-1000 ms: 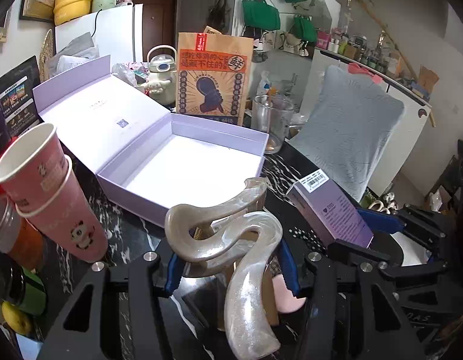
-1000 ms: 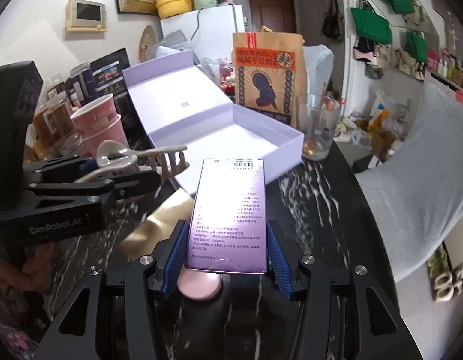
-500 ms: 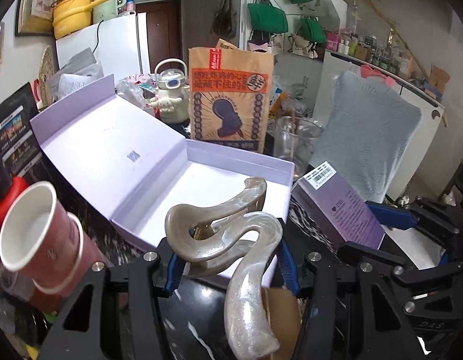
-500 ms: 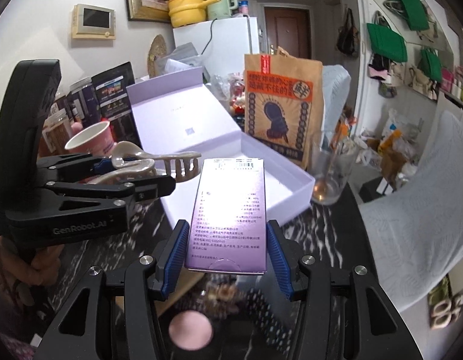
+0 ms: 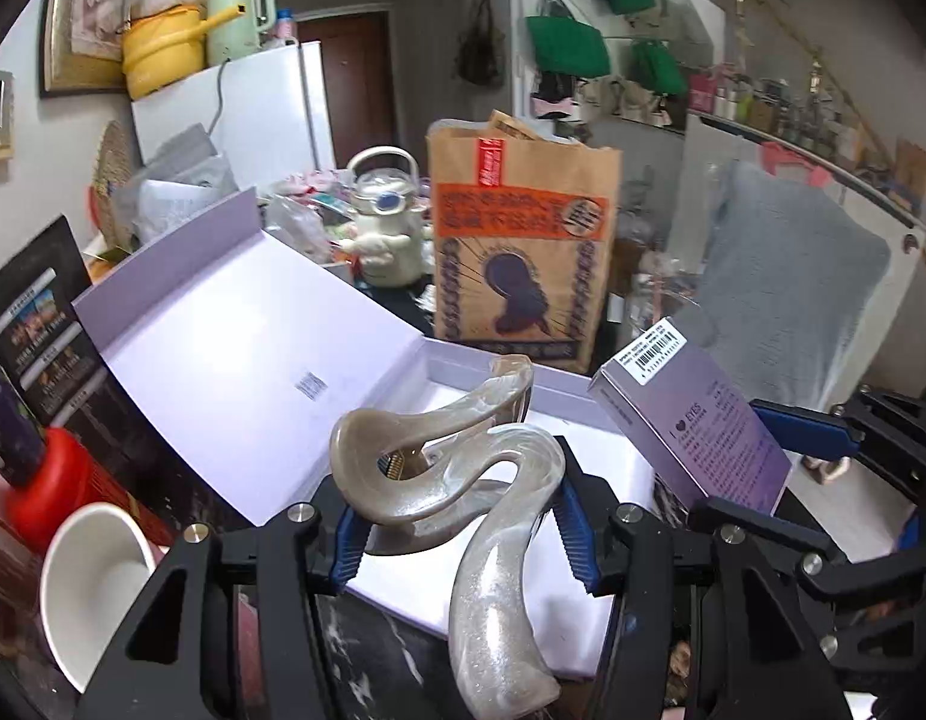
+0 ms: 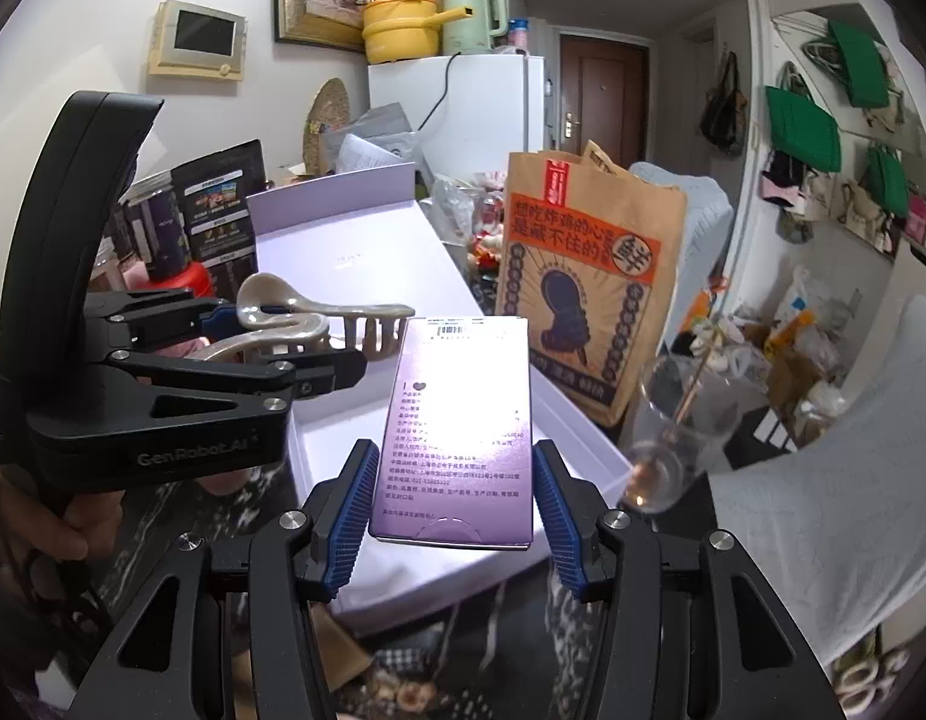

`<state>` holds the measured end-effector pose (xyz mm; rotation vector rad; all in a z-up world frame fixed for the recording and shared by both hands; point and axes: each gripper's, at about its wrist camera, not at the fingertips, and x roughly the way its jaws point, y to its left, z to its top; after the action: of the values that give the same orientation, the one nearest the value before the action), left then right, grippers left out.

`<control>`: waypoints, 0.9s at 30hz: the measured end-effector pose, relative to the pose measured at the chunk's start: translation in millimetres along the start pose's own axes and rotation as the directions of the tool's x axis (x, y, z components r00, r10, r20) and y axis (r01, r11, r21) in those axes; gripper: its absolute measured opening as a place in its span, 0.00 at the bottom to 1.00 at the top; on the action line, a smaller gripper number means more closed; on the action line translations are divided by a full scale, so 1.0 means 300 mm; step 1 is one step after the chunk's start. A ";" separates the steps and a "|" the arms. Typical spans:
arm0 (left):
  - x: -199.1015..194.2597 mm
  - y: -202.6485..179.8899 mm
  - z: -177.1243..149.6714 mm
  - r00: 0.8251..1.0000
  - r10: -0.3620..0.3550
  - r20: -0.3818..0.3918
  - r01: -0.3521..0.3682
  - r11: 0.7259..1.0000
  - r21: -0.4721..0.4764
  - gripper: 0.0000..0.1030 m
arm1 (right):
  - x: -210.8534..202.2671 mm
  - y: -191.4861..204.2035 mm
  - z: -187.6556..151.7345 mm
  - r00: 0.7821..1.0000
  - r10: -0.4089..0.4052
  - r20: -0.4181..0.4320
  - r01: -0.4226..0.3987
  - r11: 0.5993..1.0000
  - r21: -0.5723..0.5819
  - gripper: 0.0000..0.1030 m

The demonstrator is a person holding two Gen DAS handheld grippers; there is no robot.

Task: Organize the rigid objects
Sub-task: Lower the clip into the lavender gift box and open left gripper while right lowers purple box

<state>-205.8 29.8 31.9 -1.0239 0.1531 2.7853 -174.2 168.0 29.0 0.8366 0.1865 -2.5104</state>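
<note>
A: What is the left gripper [image 5: 456, 531] carrying?

B: Its blue fingers [image 5: 347, 534] are clamped on a pearly hair claw [image 5: 463, 480], which curls up and over them; the claw's teeth point ahead, toward the open lilac box [image 5: 246, 360].

A: And the right gripper [image 6: 456, 516]?

B: Its fingers [image 6: 354, 510] pinch a flat purple carton [image 6: 459, 426] by its two long edges, barcode end farthest from the fingers. The carton hangs over the box's white tray [image 6: 318, 450], not touching it.

A: How do the two stand to each other?

B: Side by side and near. In the right view the left gripper [image 6: 342, 369] sits just left of the carton, a hand [image 6: 72, 516] under its handle.

A: Beyond the fingertips?

B: A brown paper bag [image 6: 589, 294] stands upright behind the box. To the right of the fingers is a clear glass [image 6: 673, 438], possibly with a stick in it; it is blurred. The dark marbled tabletop [image 6: 475, 648] shows beneath.
</note>
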 end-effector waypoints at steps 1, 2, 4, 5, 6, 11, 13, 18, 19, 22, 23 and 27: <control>0.010 0.003 0.009 1.000 0.005 -0.001 -0.005 1.000 -0.003 0.51 | 0.011 -0.003 0.011 1.000 0.003 0.002 -0.003 1.000 -0.004 0.50; 0.018 0.006 0.016 1.000 0.007 -0.001 -0.007 1.000 -0.005 0.51 | 0.019 -0.004 0.018 1.000 0.002 0.003 -0.002 1.000 -0.006 0.50; 0.041 0.007 0.028 1.000 0.016 -0.001 -0.016 1.000 -0.006 0.51 | 0.035 -0.012 0.033 1.000 -0.002 0.006 0.002 1.000 -0.011 0.50; 0.054 0.007 0.033 1.000 0.020 -0.003 -0.020 1.000 -0.005 0.51 | 0.048 -0.018 0.043 1.000 0.001 0.007 -0.001 1.000 -0.017 0.50; 0.066 0.008 0.037 1.000 0.020 -0.008 -0.020 1.000 -0.006 0.51 | 0.057 -0.021 0.050 1.000 0.007 0.006 -0.007 1.000 -0.024 0.50; 0.126 0.014 0.058 0.999 0.017 -0.030 -0.017 1.000 -0.019 0.51 | 0.123 -0.049 0.089 1.000 0.011 -0.021 -0.012 0.999 -0.051 0.50; 0.153 0.017 0.068 0.999 0.020 -0.037 -0.021 1.000 -0.021 0.51 | 0.137 -0.051 0.098 1.000 0.004 -0.025 -0.006 0.998 -0.061 0.50; 0.214 0.028 0.092 0.998 0.055 -0.037 -0.056 0.998 -0.030 0.51 | 0.187 -0.063 0.112 1.000 0.013 -0.026 -0.015 0.998 -0.066 0.50; 0.230 0.028 0.095 0.997 0.060 -0.040 -0.061 0.998 -0.029 0.51 | 0.198 -0.067 0.111 0.999 0.014 -0.029 -0.016 0.998 -0.059 0.50; 0.270 0.031 0.096 0.995 0.078 -0.056 -0.080 0.996 -0.030 0.51 | 0.228 -0.082 0.111 0.999 0.022 -0.038 -0.024 0.999 -0.042 0.50; 0.287 0.035 0.093 0.995 0.070 -0.066 -0.073 0.997 -0.038 0.51 | 0.242 -0.087 0.109 0.999 0.022 -0.046 -0.024 0.999 -0.036 0.50; 0.340 0.049 0.082 0.994 0.048 -0.101 -0.054 0.997 -0.060 0.51 | 0.284 -0.099 0.101 0.997 0.022 -0.073 -0.025 0.999 -0.029 0.50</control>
<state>-300.8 31.9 -15.2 -1.1912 0.1068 2.8014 -263.8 151.3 2.0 0.9136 0.2360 -2.4513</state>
